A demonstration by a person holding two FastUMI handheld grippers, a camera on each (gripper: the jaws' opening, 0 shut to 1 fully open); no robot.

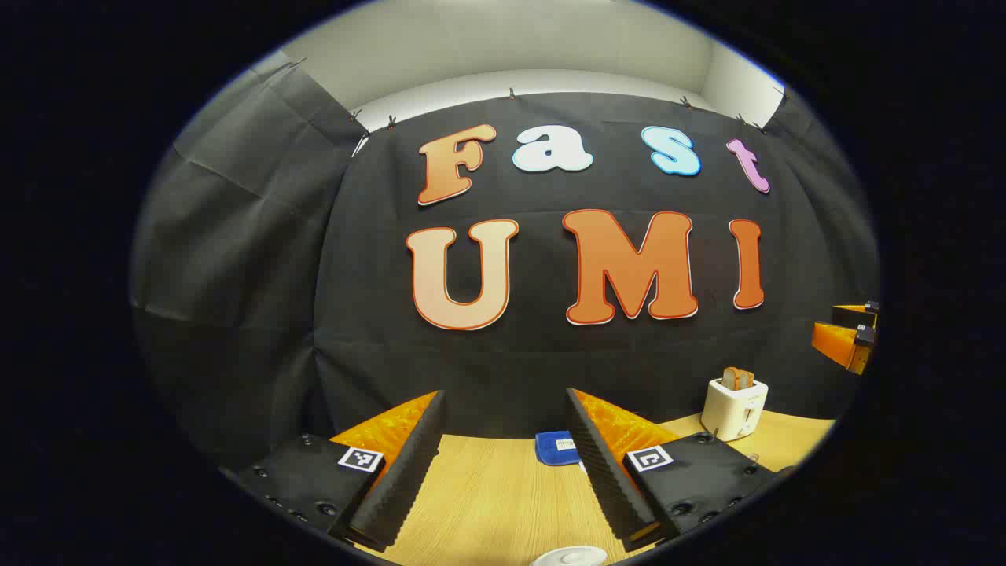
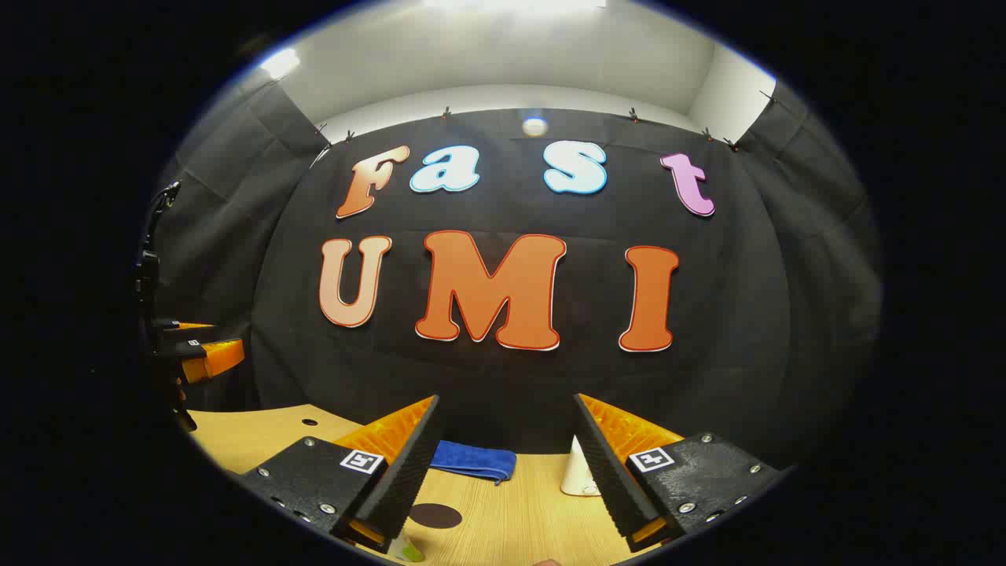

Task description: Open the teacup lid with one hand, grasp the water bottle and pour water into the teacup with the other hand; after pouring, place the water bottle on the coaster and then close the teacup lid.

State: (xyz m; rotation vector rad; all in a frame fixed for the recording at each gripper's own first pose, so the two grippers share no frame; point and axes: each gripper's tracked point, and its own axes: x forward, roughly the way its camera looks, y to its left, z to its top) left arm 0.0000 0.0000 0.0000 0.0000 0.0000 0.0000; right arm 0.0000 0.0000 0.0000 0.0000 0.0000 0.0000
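Above the wooden table (image 1: 487,495): left gripper (image 1: 503,472) raised, fingers wide, nothing between. At the near table edge just below, the white teacup lid (image 1: 570,556), partly cut off. Further back, a blue cloth (image 1: 556,448); to the right, a toaster (image 1: 733,407). Right gripper (image 2: 507,479) likewise wide and empty. Near its left finger, a dark round coaster (image 2: 435,516); water bottle unidentifiable. Black cloth wall behind, well apart.

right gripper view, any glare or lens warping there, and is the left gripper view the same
Right gripper view: ceiling light blows out at top, a small flare spot sits on the wall cloth, and the table edge bows from fisheye. Left gripper view: evenly lit without hotspots, same bowing, toaster sharp.
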